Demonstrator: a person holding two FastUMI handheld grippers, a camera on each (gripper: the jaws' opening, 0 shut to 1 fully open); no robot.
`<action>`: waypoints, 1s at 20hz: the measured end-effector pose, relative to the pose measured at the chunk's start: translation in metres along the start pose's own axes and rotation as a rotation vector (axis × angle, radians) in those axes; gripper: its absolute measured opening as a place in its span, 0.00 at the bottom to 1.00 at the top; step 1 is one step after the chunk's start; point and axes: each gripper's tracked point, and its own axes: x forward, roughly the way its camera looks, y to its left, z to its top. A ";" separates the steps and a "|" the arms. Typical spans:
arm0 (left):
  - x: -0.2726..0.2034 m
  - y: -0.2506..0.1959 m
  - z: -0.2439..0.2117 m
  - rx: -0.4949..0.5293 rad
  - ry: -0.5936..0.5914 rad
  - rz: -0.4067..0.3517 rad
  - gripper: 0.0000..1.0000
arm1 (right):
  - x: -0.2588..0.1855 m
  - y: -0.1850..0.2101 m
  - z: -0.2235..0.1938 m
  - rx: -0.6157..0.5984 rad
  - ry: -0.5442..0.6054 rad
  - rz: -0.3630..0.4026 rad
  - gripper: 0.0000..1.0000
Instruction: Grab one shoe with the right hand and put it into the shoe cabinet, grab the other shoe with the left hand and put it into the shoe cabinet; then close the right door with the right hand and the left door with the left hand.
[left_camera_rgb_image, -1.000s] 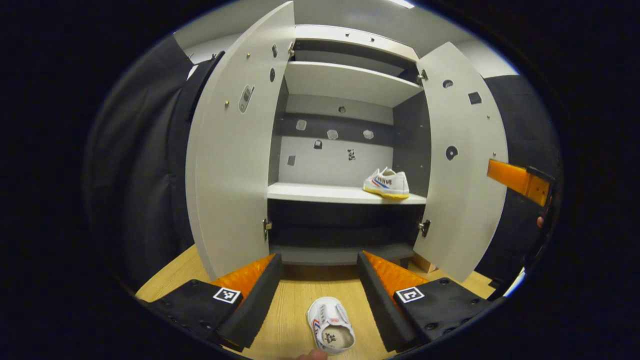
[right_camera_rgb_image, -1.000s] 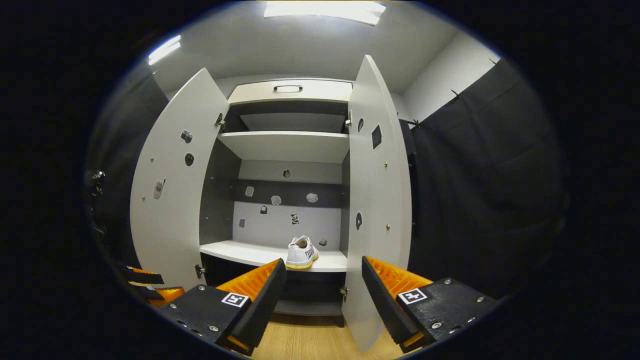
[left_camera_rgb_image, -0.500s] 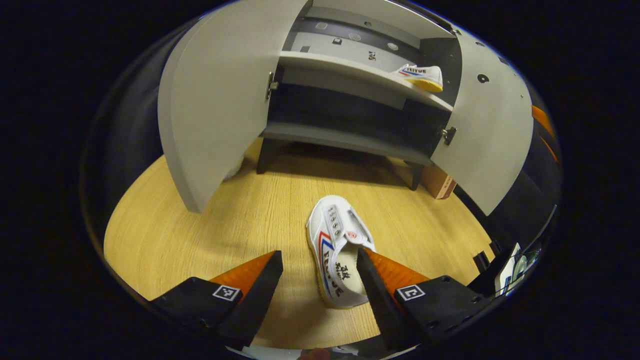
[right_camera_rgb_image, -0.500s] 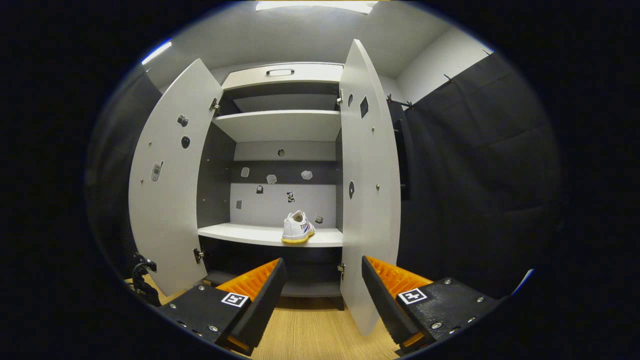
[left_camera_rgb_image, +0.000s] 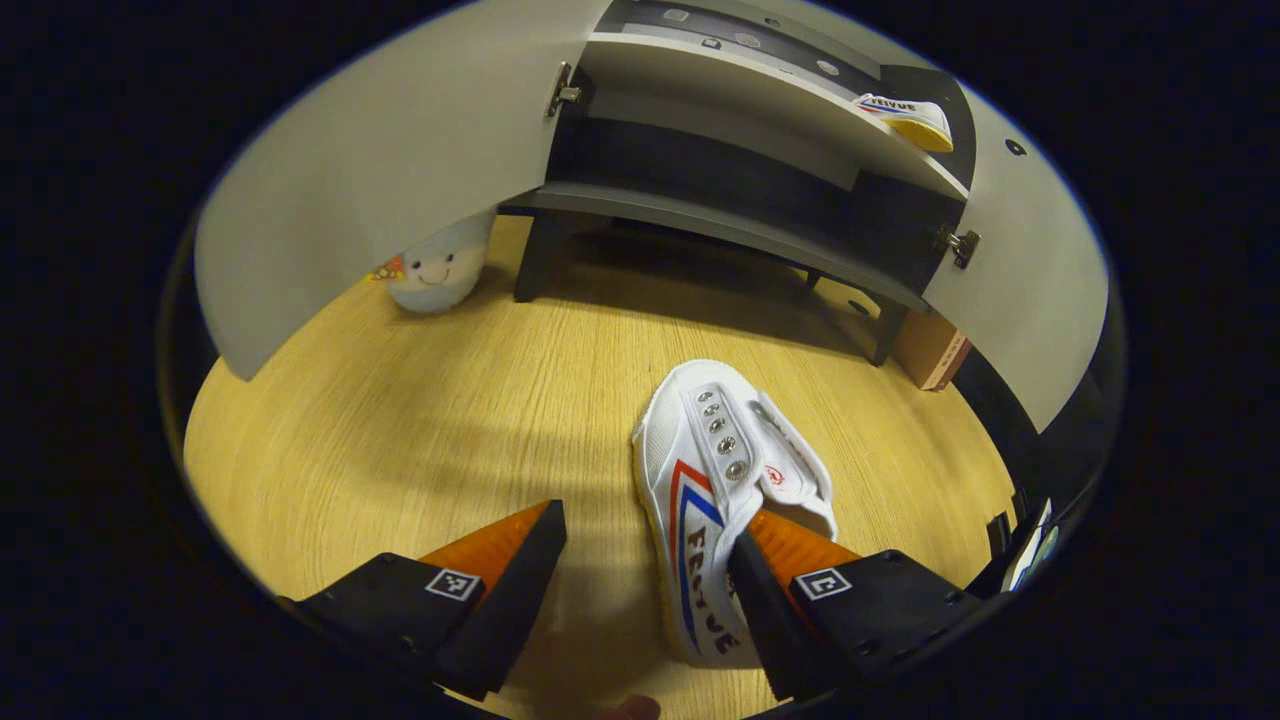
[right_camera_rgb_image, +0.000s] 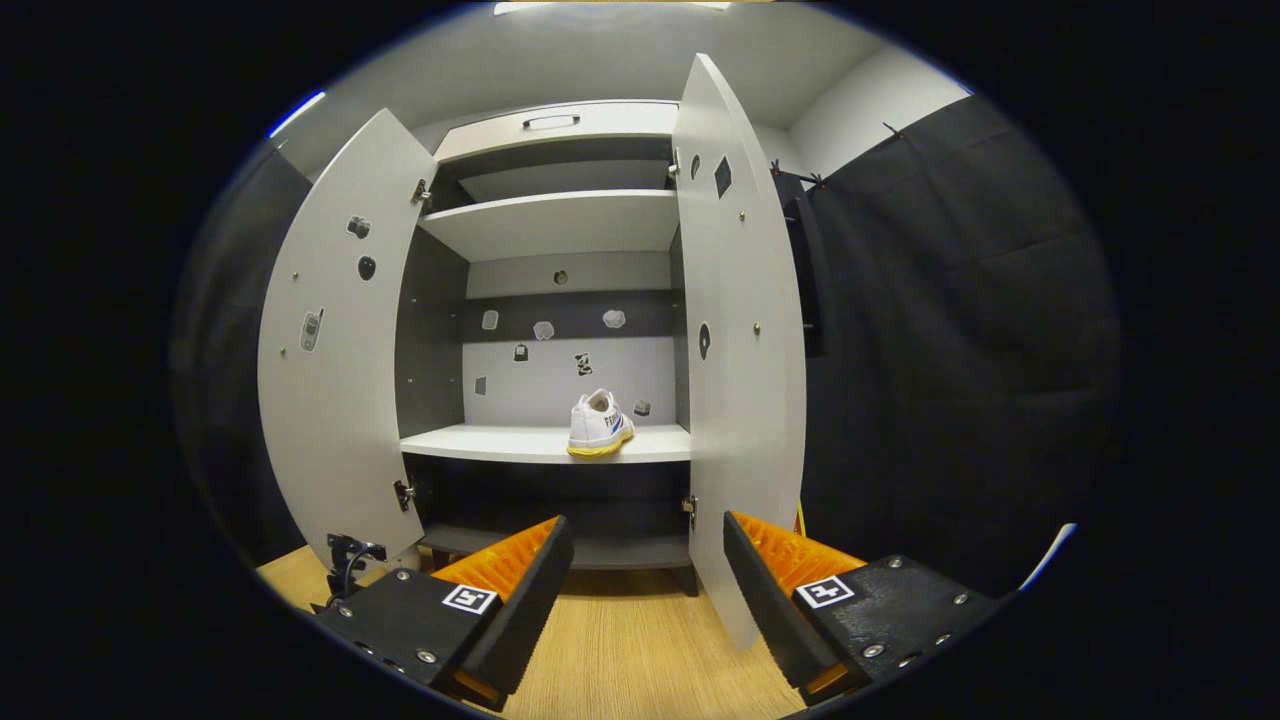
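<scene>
The second shoe (left_camera_rgb_image: 722, 490) lies on the wooden floor (left_camera_rgb_image: 420, 430) in the lower centre-right of the left gripper view, its long axis running up the frame with the toe toward the shoe cabinet (left_camera_rgb_image: 740, 190). The left hand-held gripper (left_camera_rgb_image: 645, 575) is spread apart; its right-hand finger seems to sit at the shoe's opening, though contact is unclear. The right hand-held gripper (right_camera_rgb_image: 640, 590), also apart and empty, faces the cabinet from farther off. The first shoe (right_camera_rgb_image: 600, 425) stands on the shelf (right_camera_rgb_image: 500, 443). Both doors are open; a plush toy (left_camera_rgb_image: 437, 268) sits upper left.
</scene>
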 end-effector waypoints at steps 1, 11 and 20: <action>0.007 0.000 0.006 0.019 -0.016 0.000 0.98 | -0.001 -0.001 0.000 -0.003 0.004 -0.001 0.93; 0.031 0.001 0.023 0.034 -0.111 0.034 0.29 | 0.005 0.004 -0.003 -0.005 0.022 0.004 0.93; -0.059 0.001 0.069 -0.074 -0.238 0.138 0.10 | 0.013 0.008 -0.003 -0.022 0.004 0.007 0.93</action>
